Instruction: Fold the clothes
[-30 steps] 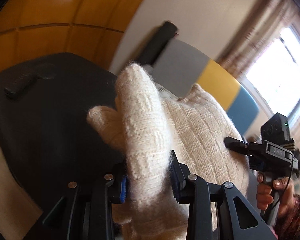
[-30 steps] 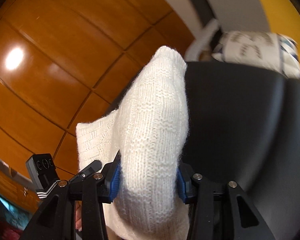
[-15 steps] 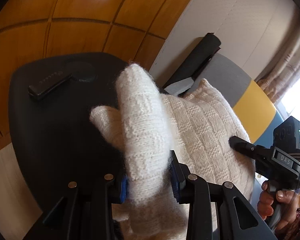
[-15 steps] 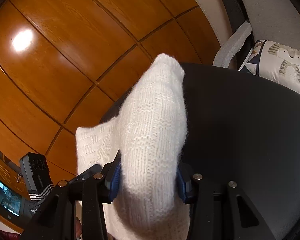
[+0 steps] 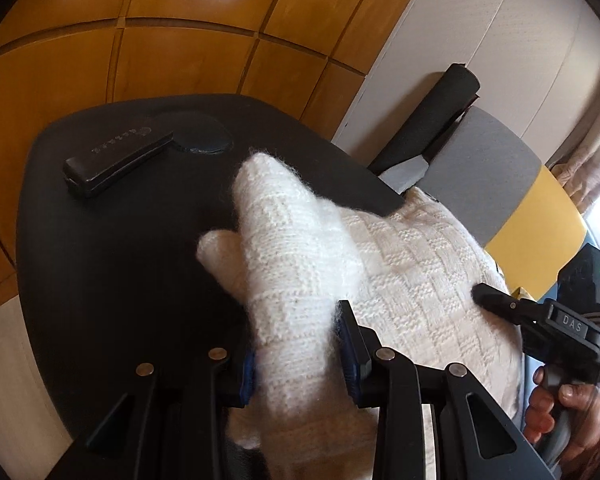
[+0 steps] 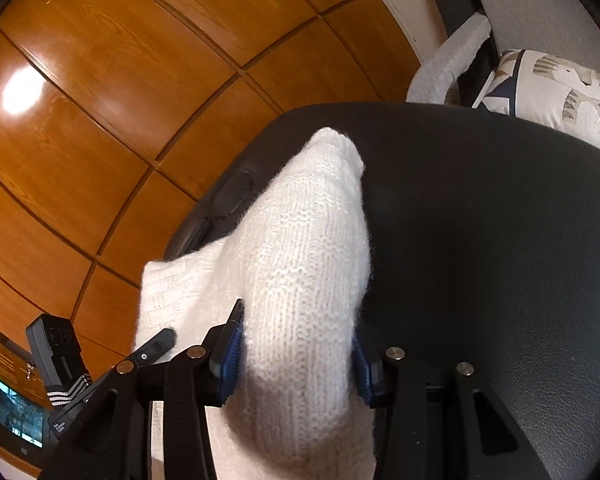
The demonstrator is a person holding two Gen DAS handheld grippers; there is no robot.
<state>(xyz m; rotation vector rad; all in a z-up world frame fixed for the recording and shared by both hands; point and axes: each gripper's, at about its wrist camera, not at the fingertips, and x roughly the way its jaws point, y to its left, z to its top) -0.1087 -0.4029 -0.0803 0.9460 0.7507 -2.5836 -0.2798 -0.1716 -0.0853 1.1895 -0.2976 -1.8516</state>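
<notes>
A cream knitted sweater [image 5: 412, 280] hangs stretched between my two grippers over a black padded surface [image 5: 120, 264]. My left gripper [image 5: 298, 360] is shut on a bunched fold of the sweater, which sticks up past the blue pads. My right gripper [image 6: 296, 360] is shut on another bunched fold of the same sweater [image 6: 300, 248]. The right gripper also shows at the right edge of the left wrist view [image 5: 480, 294], with a hand on its handle. The left gripper shows at the lower left of the right wrist view [image 6: 168, 336].
A black rectangular case [image 5: 116, 158] and a dark round disc [image 5: 200, 136] lie at the far end of the black surface. Wooden wall panels [image 6: 100, 80] stand behind. A grey, yellow and blue sofa [image 5: 500, 168] and a printed cushion [image 6: 560, 92] are beyond.
Both grippers have come lower and tilted down toward the black surface, still holding the sweater. The case and disc now show closer, and the cushion has come into clearer view.
</notes>
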